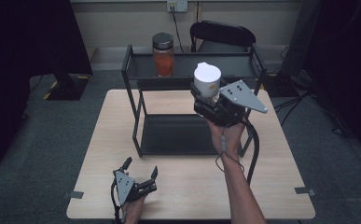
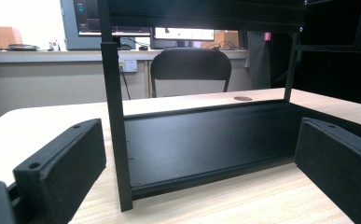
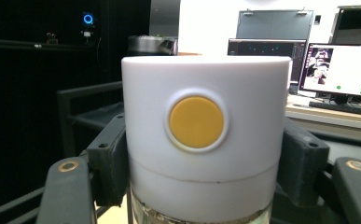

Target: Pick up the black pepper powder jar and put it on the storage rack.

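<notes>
Gripping the white-lidded jar [image 3: 206, 140] by its lid, the right gripper [image 1: 211, 100] jaws are holding it just before the rack [image 1: 136, 70]; it could slip or clip the rim. Left gripper [image 1: 141, 169] jaws are gaping empty.

I've got the jar [image 1: 207, 80] upright in my right tongs [image 1: 209, 95], up off the table at about one o'clock, level with the rack's top shelf. White cap, round yellow button [image 3: 196, 122] facing me, clear glass below the cap.
</notes>
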A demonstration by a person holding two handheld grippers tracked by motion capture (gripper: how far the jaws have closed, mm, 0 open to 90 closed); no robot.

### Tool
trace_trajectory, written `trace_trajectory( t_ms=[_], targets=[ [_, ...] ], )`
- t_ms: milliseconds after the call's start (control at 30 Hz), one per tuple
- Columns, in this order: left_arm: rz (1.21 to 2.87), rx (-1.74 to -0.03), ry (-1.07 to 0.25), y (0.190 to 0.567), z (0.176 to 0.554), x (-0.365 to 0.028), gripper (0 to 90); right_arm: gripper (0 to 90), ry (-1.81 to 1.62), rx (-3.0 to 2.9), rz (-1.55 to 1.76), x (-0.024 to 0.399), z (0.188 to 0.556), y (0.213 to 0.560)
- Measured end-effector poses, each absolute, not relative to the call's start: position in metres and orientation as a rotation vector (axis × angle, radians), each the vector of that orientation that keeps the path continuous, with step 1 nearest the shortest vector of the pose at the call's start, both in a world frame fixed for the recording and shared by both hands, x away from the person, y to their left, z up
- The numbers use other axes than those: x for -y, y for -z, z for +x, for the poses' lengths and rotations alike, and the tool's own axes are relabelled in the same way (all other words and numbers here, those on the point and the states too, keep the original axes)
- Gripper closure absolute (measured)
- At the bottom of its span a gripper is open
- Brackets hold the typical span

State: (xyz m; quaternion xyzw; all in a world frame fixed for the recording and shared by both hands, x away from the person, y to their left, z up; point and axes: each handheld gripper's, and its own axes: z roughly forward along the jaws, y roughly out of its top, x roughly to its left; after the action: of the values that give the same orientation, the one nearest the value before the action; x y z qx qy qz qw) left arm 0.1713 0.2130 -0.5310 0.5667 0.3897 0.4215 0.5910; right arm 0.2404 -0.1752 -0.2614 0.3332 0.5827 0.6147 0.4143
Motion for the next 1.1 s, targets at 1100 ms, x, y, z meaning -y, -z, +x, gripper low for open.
trace_trajectory(
  t_ms=[1100],
  targets=[
    [1.318,-0.909,-0.981,0.531,0.171,-0.213,1.2,30.2,-1.473,-1.370,0.892,0.147,0.322,0.219]
  ],
)
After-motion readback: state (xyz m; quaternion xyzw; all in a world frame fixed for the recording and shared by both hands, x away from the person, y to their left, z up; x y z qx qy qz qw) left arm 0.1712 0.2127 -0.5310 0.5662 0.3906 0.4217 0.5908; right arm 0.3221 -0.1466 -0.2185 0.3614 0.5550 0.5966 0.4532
